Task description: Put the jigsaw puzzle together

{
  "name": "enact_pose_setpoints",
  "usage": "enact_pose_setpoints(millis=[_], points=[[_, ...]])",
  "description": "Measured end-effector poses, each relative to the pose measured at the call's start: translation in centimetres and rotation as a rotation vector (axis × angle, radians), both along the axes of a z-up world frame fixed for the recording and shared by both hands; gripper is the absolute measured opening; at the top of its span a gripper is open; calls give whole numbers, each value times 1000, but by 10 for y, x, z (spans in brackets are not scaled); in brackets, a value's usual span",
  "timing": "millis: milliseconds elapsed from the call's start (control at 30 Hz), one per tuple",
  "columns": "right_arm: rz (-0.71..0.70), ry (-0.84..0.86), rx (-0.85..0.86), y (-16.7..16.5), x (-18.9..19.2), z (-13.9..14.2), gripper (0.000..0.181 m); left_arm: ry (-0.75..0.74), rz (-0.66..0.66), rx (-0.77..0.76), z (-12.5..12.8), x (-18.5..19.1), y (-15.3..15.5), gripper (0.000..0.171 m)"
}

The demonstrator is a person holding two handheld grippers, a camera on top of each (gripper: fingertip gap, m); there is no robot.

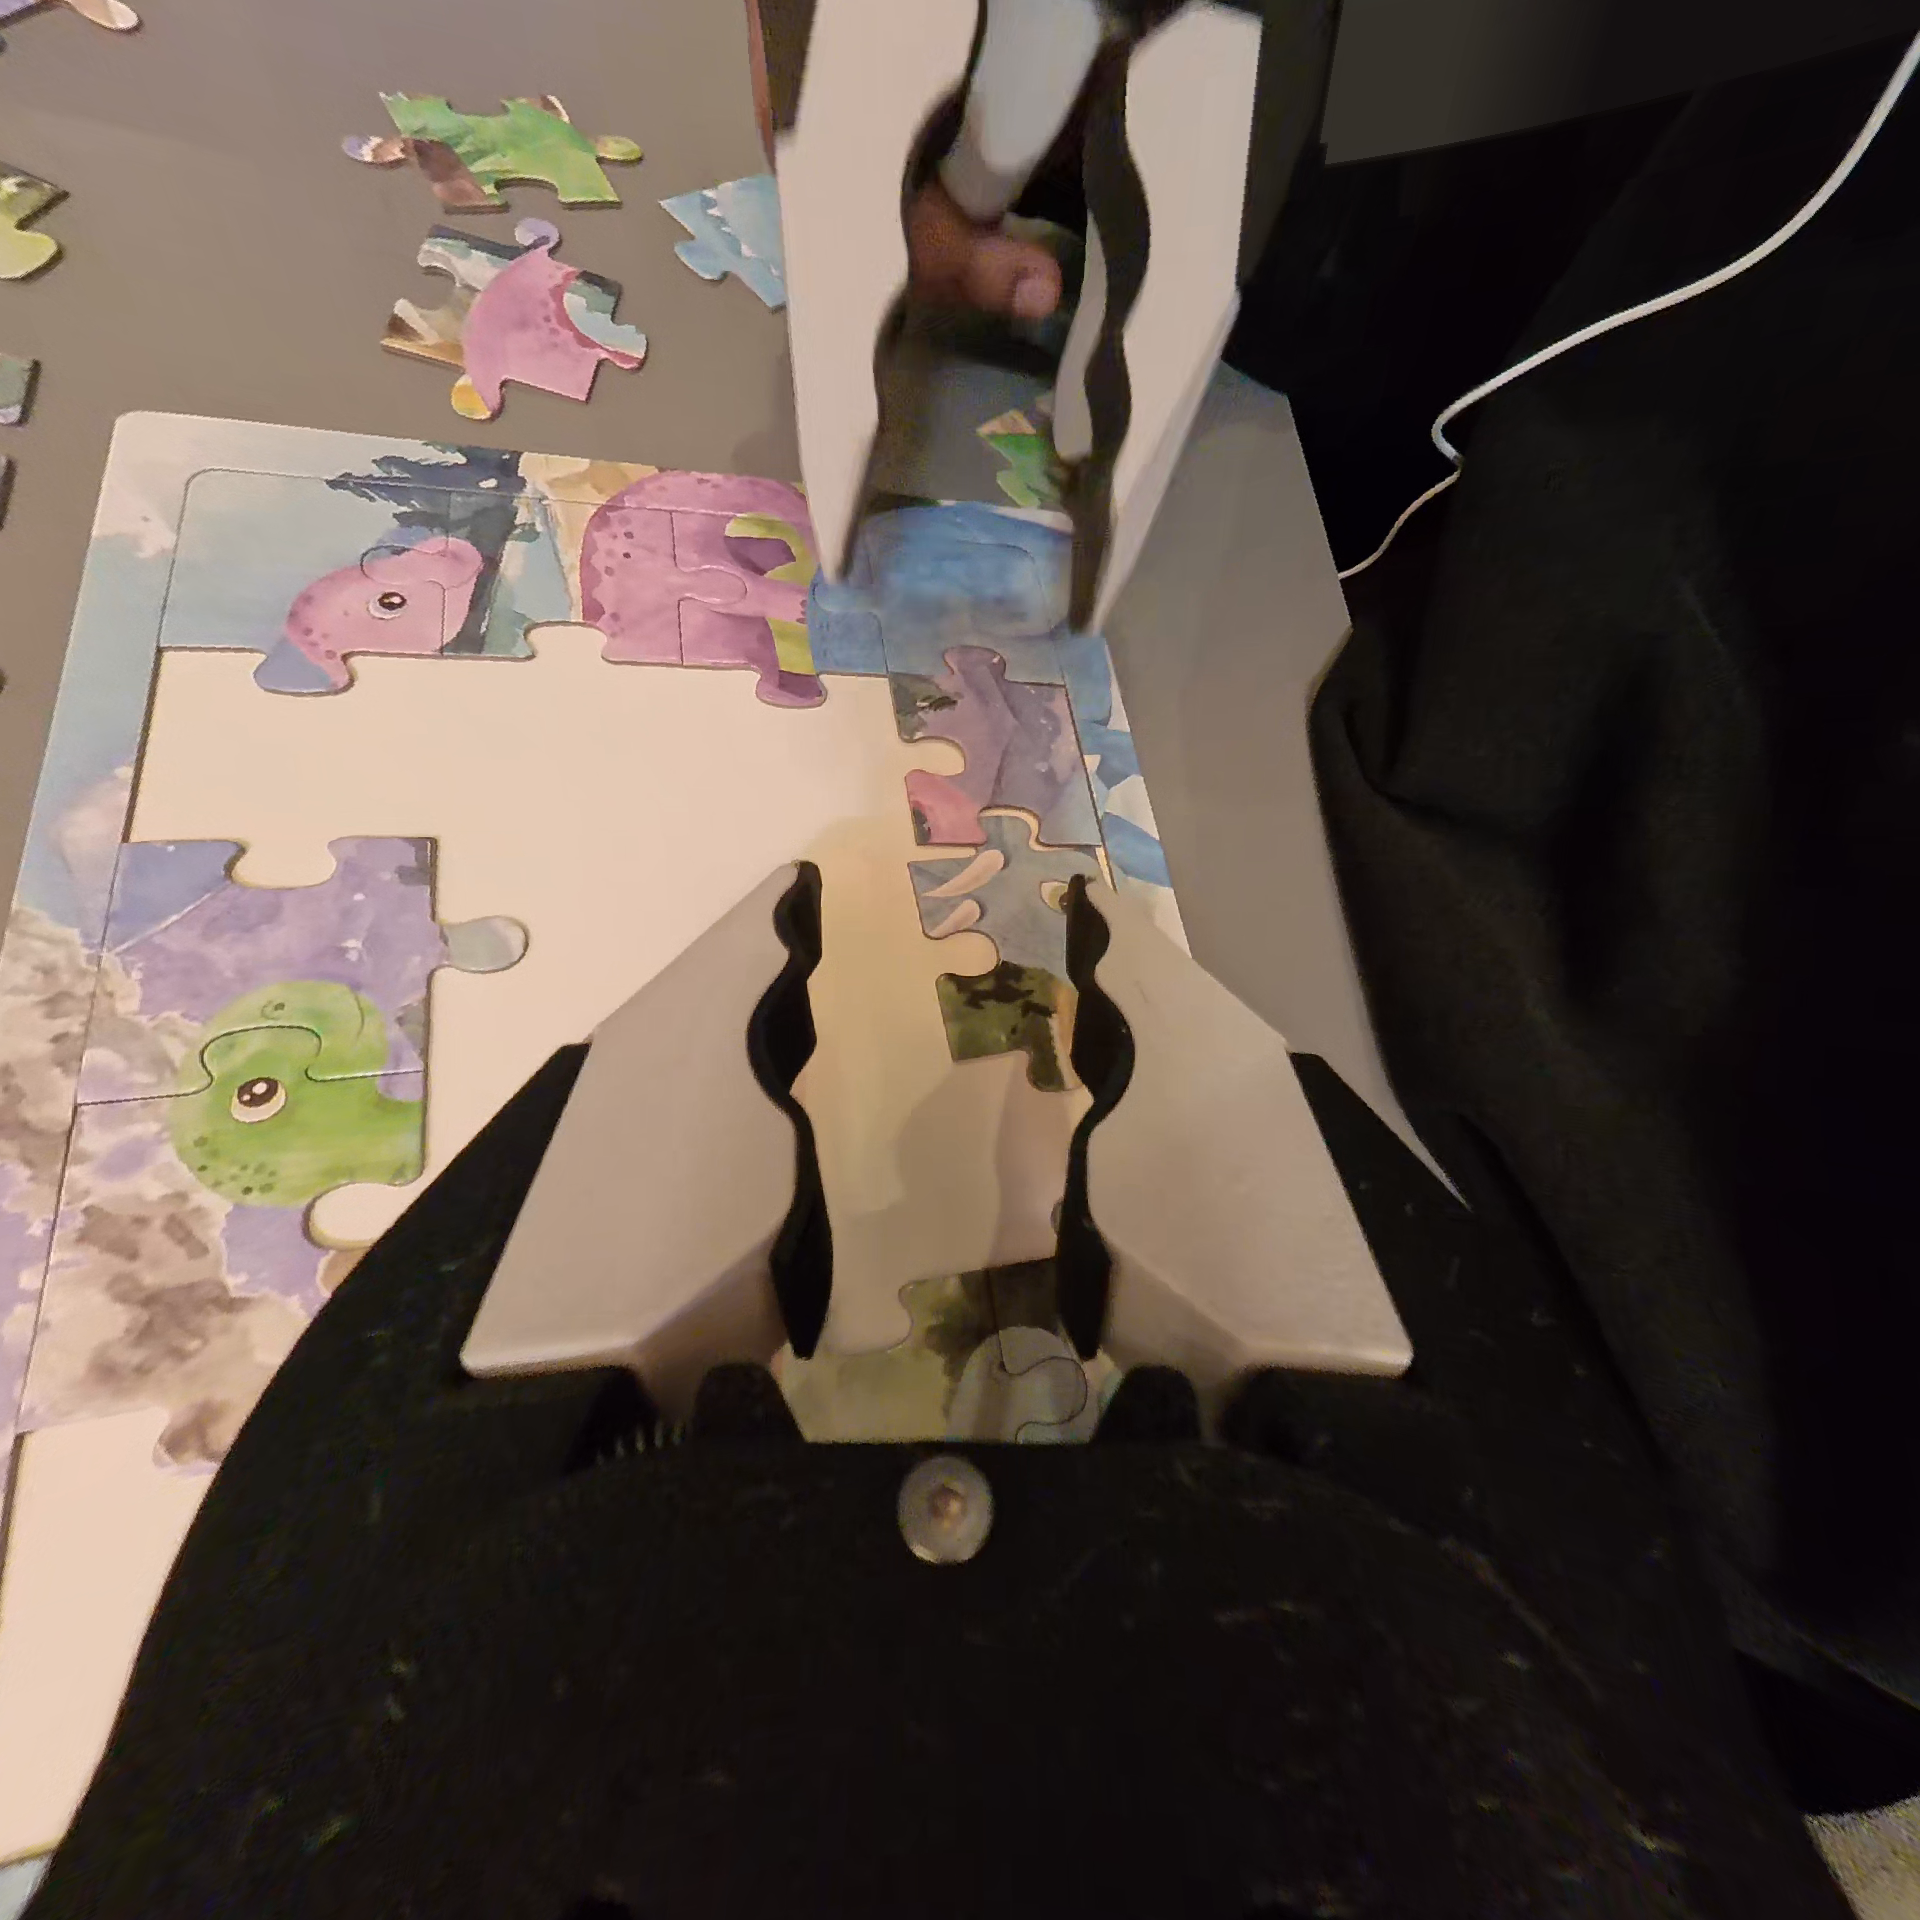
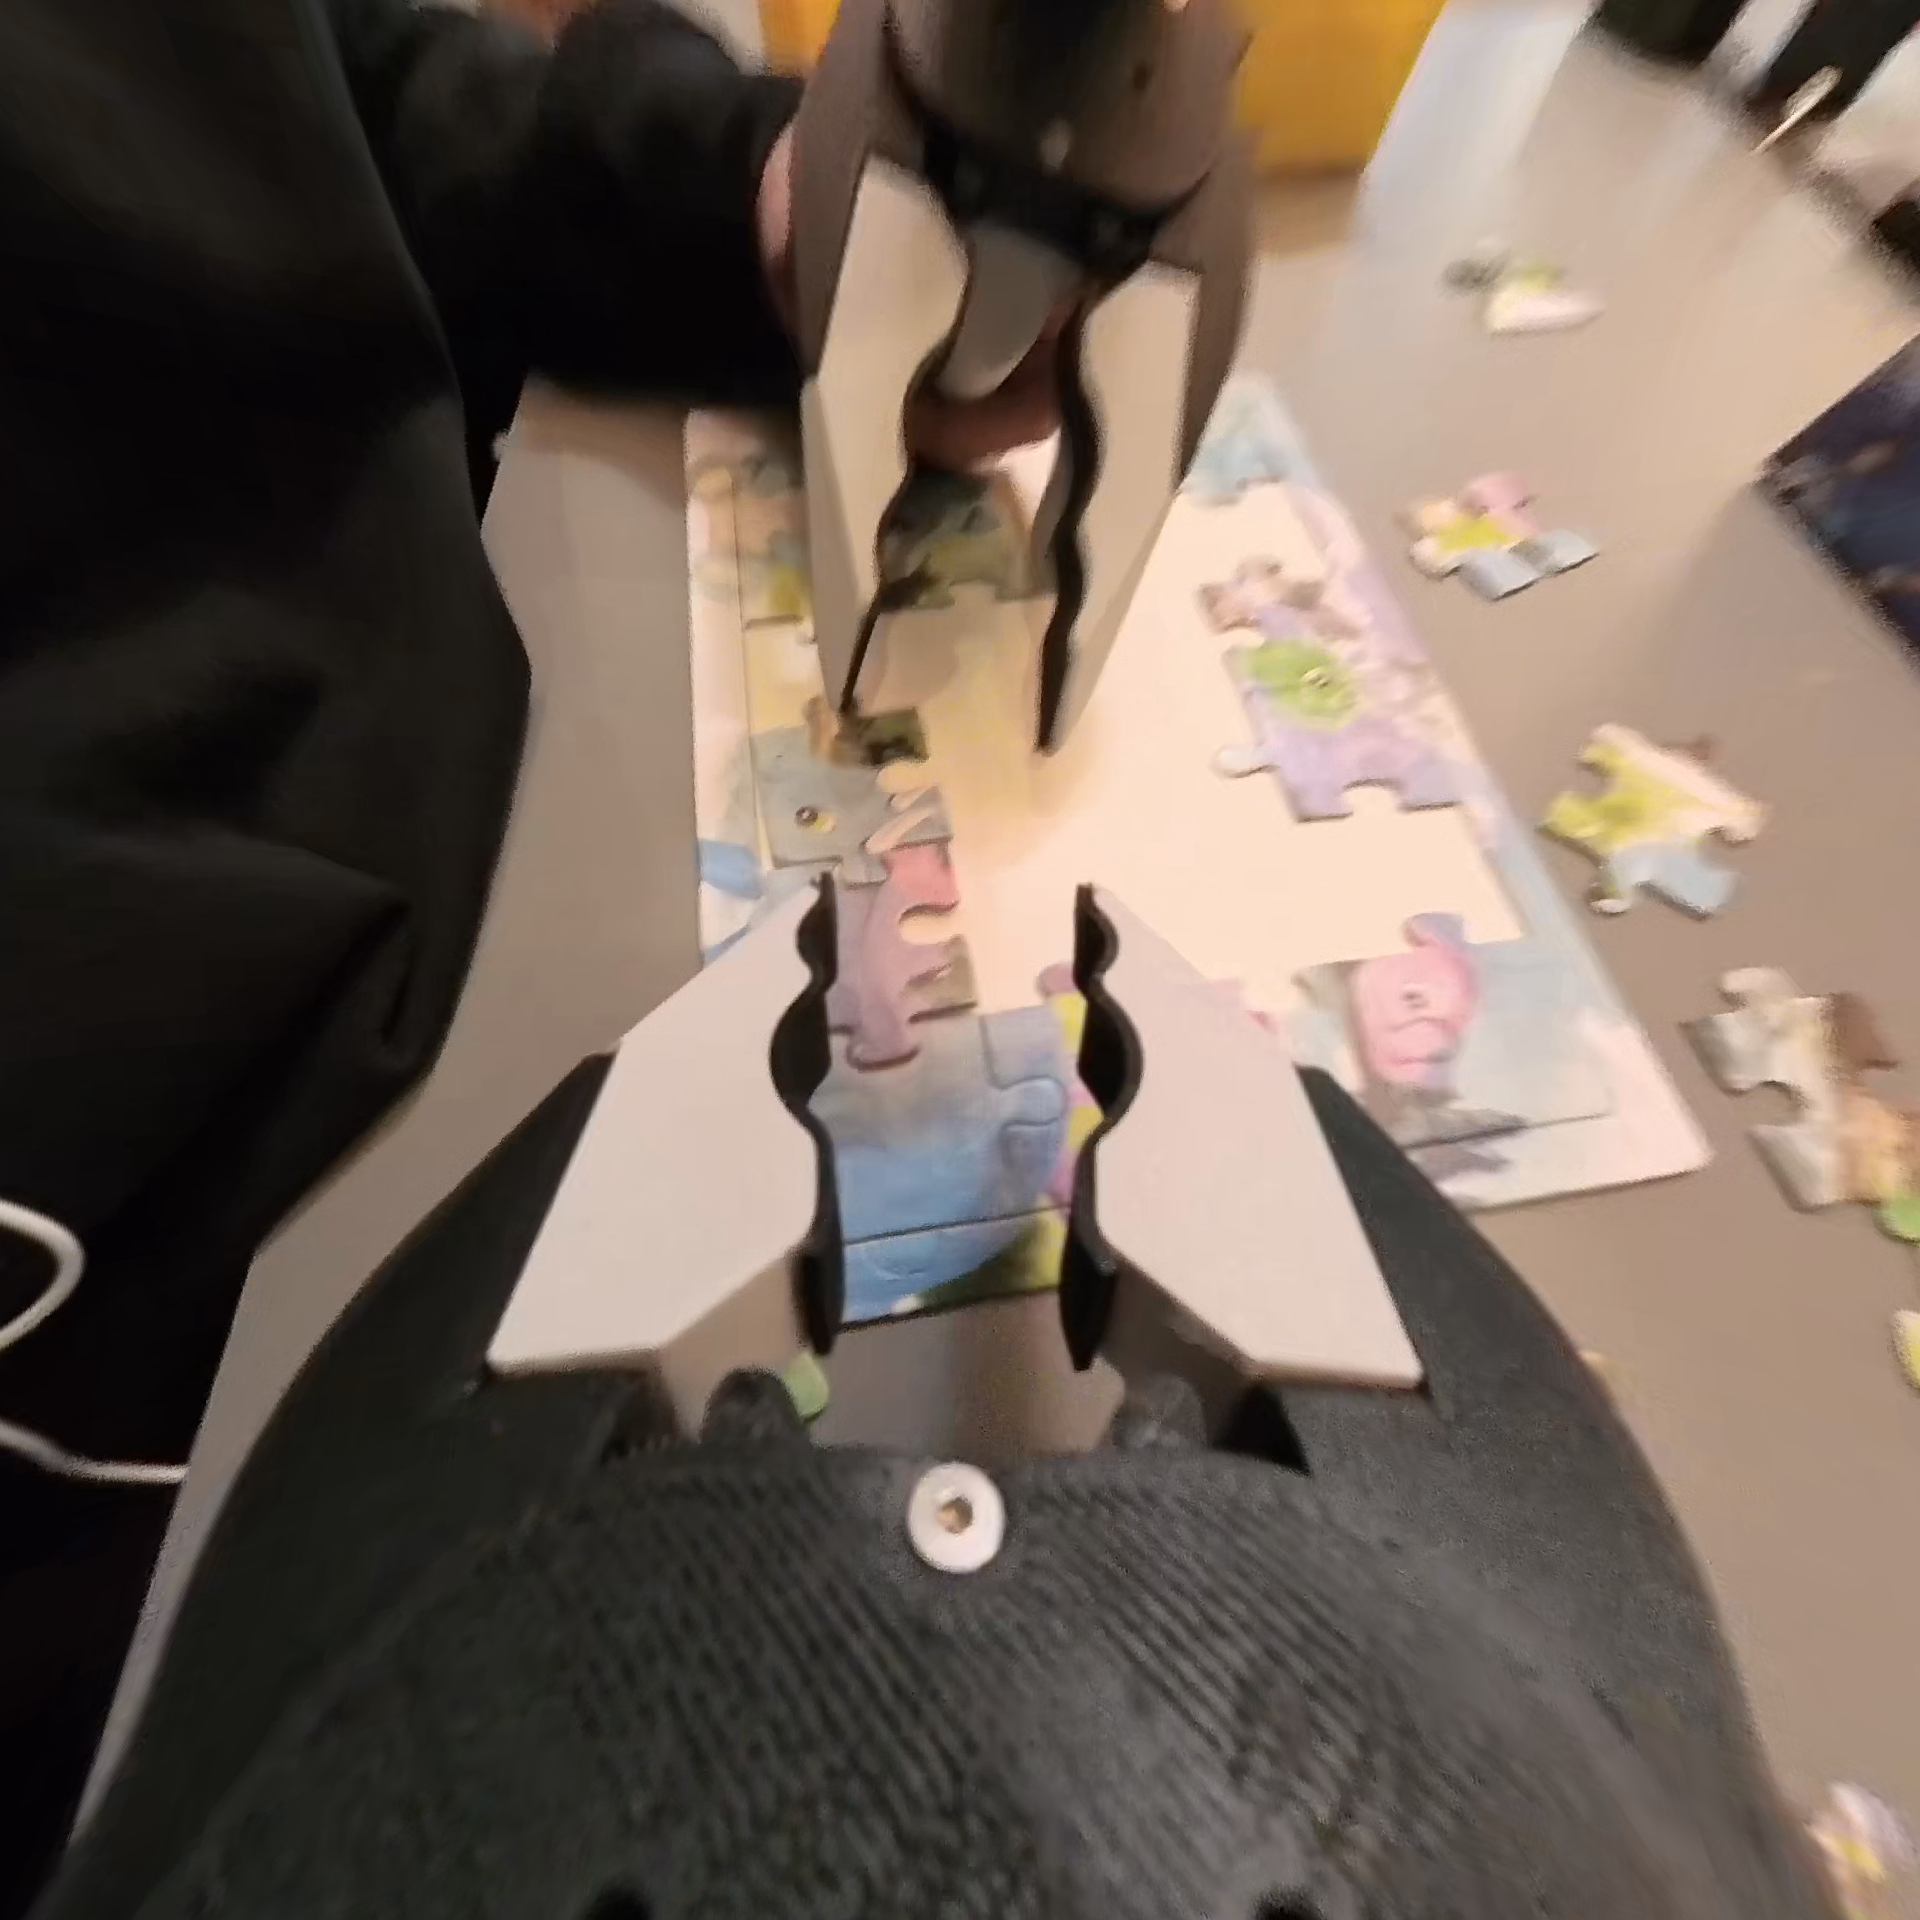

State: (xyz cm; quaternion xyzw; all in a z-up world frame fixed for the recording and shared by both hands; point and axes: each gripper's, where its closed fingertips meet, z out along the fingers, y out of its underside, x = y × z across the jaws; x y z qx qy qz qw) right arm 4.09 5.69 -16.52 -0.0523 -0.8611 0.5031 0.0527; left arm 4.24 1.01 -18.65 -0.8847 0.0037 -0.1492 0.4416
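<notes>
Left gripper (image 1: pixel 943 894) sits closest, jaws released, nothing between them, hovering over the bare middle of the puzzle tray (image 1: pixel 623 769) next to the green-and-dark piece (image 1: pixel 1003 1023) on the right column. Right gripper (image 1: pixel 961 597) also has jaws spread, empty, tips down at the blue corner pieces (image 1: pixel 935 582); whether they touch is unclear.

Tray lies on the grey surface (image 1: pixel 229 260), part filled: pink dino row (image 1: pixel 499 582) along the far edge, green dino block (image 1: pixel 270 1049) on the left. Loose pieces wait beyond: a pink one (image 1: pixel 520 322) and a green one (image 1: pixel 499 151).

Risks: tips dragging across seated pieces could pop tabs loose; the tray could slide on the smooth surface; flat pieces are hard to pinch.

No readable writing or brand visible.
</notes>
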Motion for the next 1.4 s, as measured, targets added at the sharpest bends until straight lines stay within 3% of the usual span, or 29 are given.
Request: enact_pose_setpoints(millis=[100,200,333,433,1200,1400], points=[[-76,65,-154,9,-14,33,39,5,-5,-9,-1,1,0,45],[-146,72,-231,19,-26,47,38,8,-11,-17,-3,2,0,45],[-312,2,-123,35,-55,22,36,29,-27,-16,-3,5,-1,41],[-356,-25,-7,41,-61,0,37,45,-34,-19,-3,6,0,40],[-327,19,35,35,-58,-7,36,50,-38,-38,-6,7,0,41],[-185,20,-14,18,-35,1,46,48,-38,-39,-7,7,0,41]])
